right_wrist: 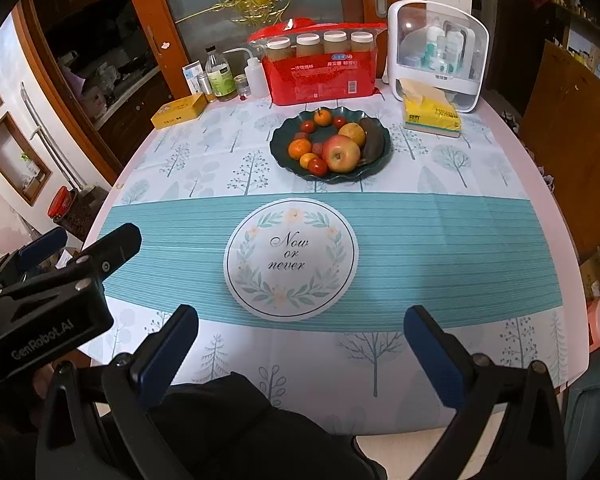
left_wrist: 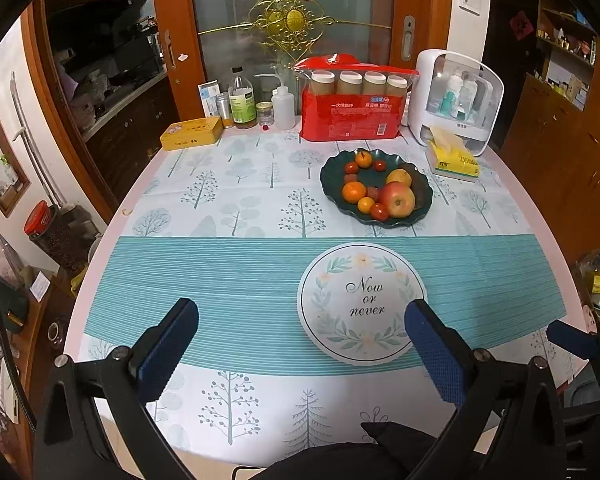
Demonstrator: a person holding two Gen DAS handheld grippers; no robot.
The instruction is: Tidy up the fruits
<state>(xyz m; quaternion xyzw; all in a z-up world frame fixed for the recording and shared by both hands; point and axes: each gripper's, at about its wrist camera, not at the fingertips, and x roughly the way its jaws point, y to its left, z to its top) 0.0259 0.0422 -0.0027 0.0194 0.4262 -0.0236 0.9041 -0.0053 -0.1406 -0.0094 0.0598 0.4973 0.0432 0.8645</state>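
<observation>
My left tool [left_wrist: 302, 344] gapes wide and empty over the near counter [left_wrist: 240, 200], the dark green fruit plate [left_wrist: 332, 178] far ahead at right, apple [left_wrist: 398, 199] at its front. My right tool [right_wrist: 300, 350], equally spread and bare, alone reveals a dark long fruit [right_wrist: 374, 141] behind the apple [right_wrist: 341, 153], plus the left tool's body at lower left.

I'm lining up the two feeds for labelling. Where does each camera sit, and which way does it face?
Left wrist: on the left gripper, open, low at the near table edge, facing the round mat and fruit plate; the right gripper's fingertip shows at right.
Right wrist: on the right gripper, open, facing likewise; the left gripper's body shows at left.
Shared: mat, plate, apple, red bag.
</observation>
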